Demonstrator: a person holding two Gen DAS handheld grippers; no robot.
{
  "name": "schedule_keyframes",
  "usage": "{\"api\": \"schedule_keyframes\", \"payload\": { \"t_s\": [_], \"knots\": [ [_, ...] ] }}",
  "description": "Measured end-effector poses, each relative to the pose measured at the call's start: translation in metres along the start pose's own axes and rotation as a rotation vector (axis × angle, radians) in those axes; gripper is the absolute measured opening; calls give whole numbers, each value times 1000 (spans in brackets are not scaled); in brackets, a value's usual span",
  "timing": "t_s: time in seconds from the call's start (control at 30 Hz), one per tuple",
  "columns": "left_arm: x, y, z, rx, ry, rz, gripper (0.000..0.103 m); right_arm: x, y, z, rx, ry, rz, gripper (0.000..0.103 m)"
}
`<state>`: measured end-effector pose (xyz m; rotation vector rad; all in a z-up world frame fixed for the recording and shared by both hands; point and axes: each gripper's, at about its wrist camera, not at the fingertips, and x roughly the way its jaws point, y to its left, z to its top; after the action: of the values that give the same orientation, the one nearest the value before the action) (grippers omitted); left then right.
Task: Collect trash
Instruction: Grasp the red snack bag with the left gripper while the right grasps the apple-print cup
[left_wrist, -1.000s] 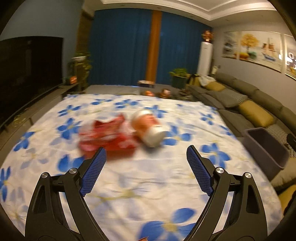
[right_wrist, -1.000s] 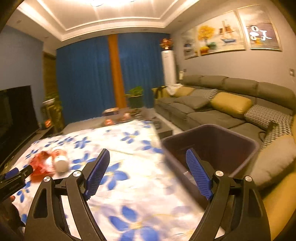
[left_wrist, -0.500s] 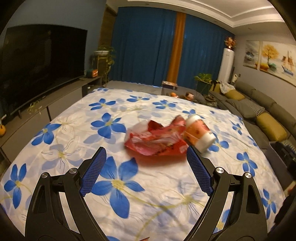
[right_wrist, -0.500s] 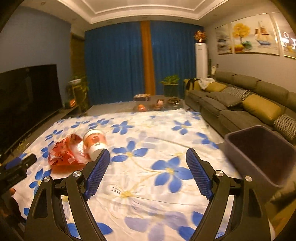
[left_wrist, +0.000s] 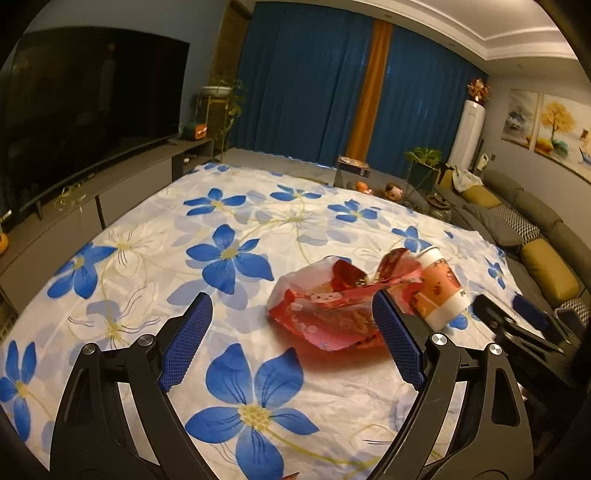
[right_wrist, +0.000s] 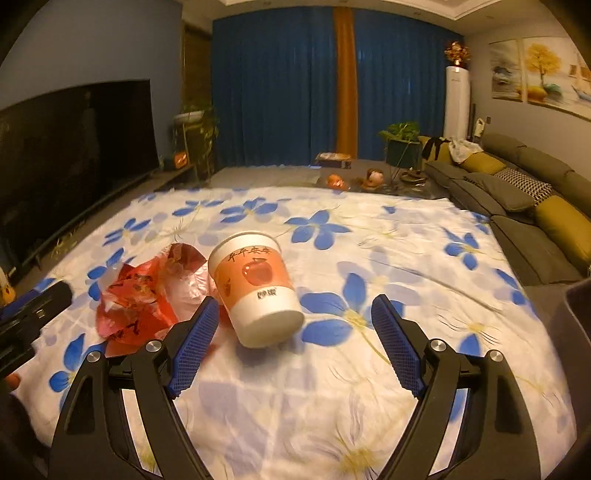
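Right gripper (right_wrist: 291, 339) and left gripper (left_wrist: 291, 338) both agape, flowered sheet (right_wrist: 369, 258) (blue blooms), cup (right_wrist: 258, 288), red wrapper (right_wrist: 136, 295), sofa (right_wrist: 535, 206), television (left_wrist: 85, 110)

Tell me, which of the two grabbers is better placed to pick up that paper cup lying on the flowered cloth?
The right gripper, probably. Its open jaws point straight at the cup, which lies tipped over just ahead of them. The left gripper is open too, but it faces the red wrapper, with the cup off to its side.

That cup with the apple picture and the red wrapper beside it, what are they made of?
The cup looks like matte printed paper, its white base dull; it could be coated card. The red wrapper seems thin glossy plastic film: it crumples sharply, catches highlights and looks partly see-through.
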<state>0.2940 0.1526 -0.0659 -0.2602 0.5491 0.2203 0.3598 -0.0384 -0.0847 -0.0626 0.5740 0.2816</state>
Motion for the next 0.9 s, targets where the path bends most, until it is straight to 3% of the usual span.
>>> {"api": "schedule_keyframes", "payload": {
  "t_s": [0.33, 0.47, 0.57, 0.9],
  "knots": [
    [10, 7, -1, -8, 12, -19, 87, 47, 11, 13, -42, 100, 49, 82],
    [13, 4, -2, 0, 22, -29, 87, 61, 14, 14, -44, 144, 69, 74],
    [13, 1, -4, 13, 23, -39, 87, 67, 18, 13, -59, 176, 82, 61],
    [11, -15, -7, 57, 29, -118, 87, 43, 1, 11, 7, 99, 69, 58]
  ]
}}
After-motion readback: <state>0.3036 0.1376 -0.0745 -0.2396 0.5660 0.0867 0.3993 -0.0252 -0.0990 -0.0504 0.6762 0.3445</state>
